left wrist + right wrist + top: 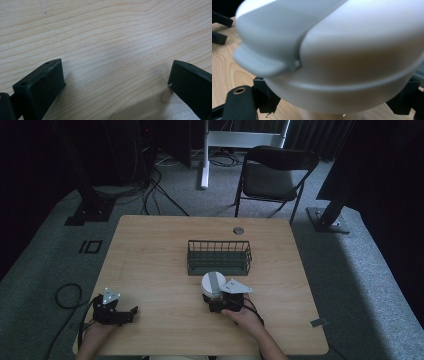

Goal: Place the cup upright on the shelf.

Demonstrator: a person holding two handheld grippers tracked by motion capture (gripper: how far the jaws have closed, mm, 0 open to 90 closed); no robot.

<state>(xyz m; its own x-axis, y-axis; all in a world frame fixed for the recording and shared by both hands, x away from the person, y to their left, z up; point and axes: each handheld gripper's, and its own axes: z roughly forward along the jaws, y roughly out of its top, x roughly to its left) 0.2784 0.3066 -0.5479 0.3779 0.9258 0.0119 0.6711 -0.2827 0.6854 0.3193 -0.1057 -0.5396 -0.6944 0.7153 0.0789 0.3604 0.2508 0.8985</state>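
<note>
- Jaws of the right gripper [216, 296] are seen closed around a white lidded container [213, 283], one black jaw at each side of its lower body in the right gripper view.
- Jaws of the left gripper [131, 312] are held wide, with nothing but bare wood grain between them in the left gripper view.
- The white lidded container [332, 52] is placed near the middle of the bench [150, 255], a little toward the near edge, just in front of the wire basket [219, 257]; whether it rests on the wood or is lifted slightly cannot be told.
- A grey flap or tab is seen across the container's top.
- The left gripper is kept at the near left corner of the bench, well apart from the container.
- The step in hand is judged to be the grasp of the container, with transfer to the basket likely intended.
- For the next move, a lift clear of the basket's near wall would be called for, then a forward carry and a level lowering inside the wire walls, the grip being kept firm on the smooth rounded body.
</note>
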